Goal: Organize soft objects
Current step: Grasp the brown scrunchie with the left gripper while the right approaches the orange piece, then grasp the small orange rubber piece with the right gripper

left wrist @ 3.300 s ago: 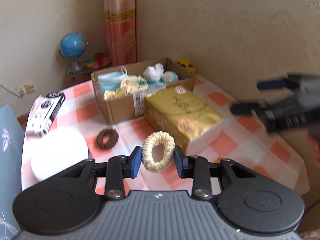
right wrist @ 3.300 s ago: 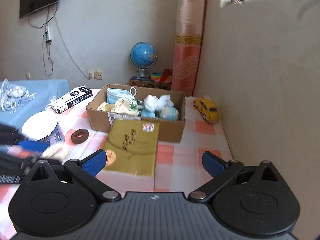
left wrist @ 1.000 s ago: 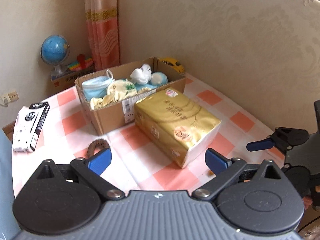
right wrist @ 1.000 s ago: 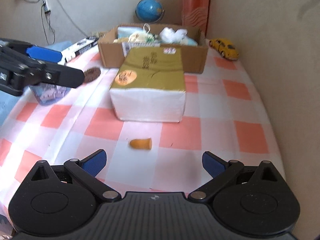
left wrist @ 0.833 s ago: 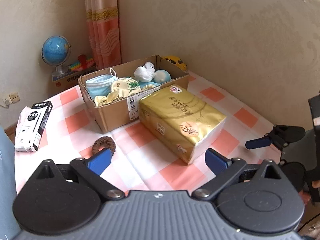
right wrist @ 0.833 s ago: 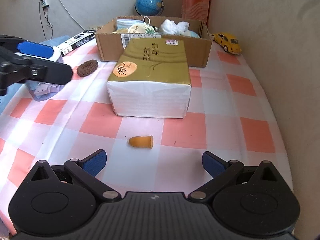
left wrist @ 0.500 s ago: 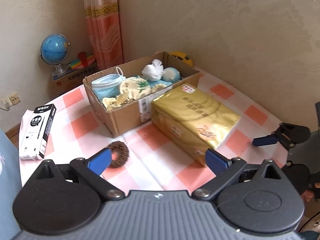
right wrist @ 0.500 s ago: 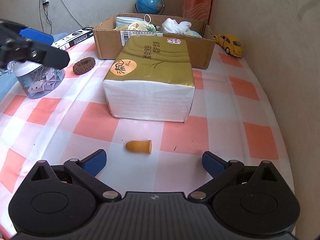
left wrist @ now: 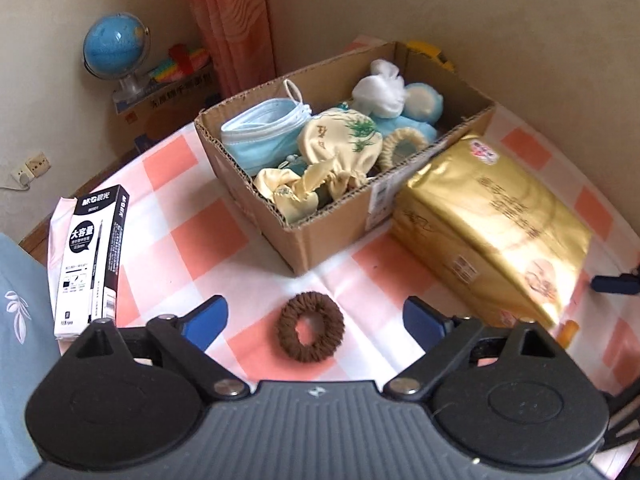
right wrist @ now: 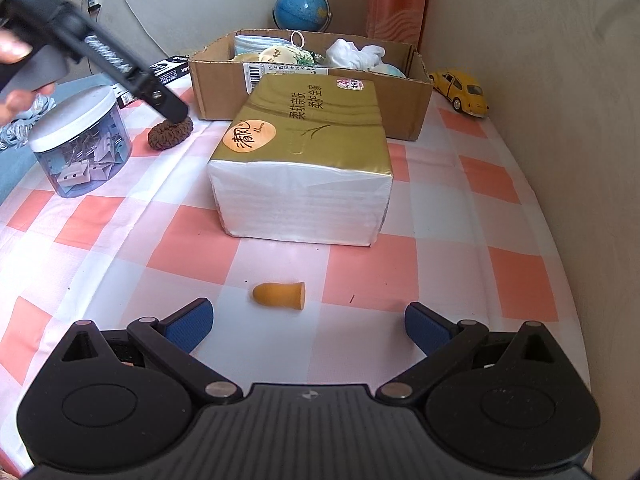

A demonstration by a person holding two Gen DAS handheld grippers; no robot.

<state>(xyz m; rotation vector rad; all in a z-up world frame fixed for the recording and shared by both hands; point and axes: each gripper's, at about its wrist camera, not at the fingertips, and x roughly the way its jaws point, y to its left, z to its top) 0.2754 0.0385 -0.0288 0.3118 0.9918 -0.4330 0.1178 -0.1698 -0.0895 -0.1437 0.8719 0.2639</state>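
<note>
A brown scrunchie (left wrist: 311, 327) lies flat on the checked cloth between the blue pads of my open left gripper (left wrist: 316, 318); it also shows in the right wrist view (right wrist: 170, 133), with the left gripper's finger just above it. The cardboard box (left wrist: 320, 236) behind holds a blue face mask (left wrist: 264, 136), yellow mittens (left wrist: 340, 148), a cream scrunchie (left wrist: 404, 142) and white and blue soft items. My right gripper (right wrist: 308, 326) is open and empty, low over a small orange finger cot (right wrist: 280, 295).
A gold tissue pack (left wrist: 492, 224) lies right of the box (right wrist: 308, 132). A black pen box (left wrist: 90, 260) lies at left. A clear jar of clips (right wrist: 80, 144), a yellow toy car (right wrist: 464, 92) and a globe (right wrist: 302, 10) stand around. The wall runs close on the right.
The cream scrunchie I held 3.3 s ago now lies in the box and my left gripper is open. Over the last second it moved down and left over the brown scrunchie. The right gripper lowered slightly.
</note>
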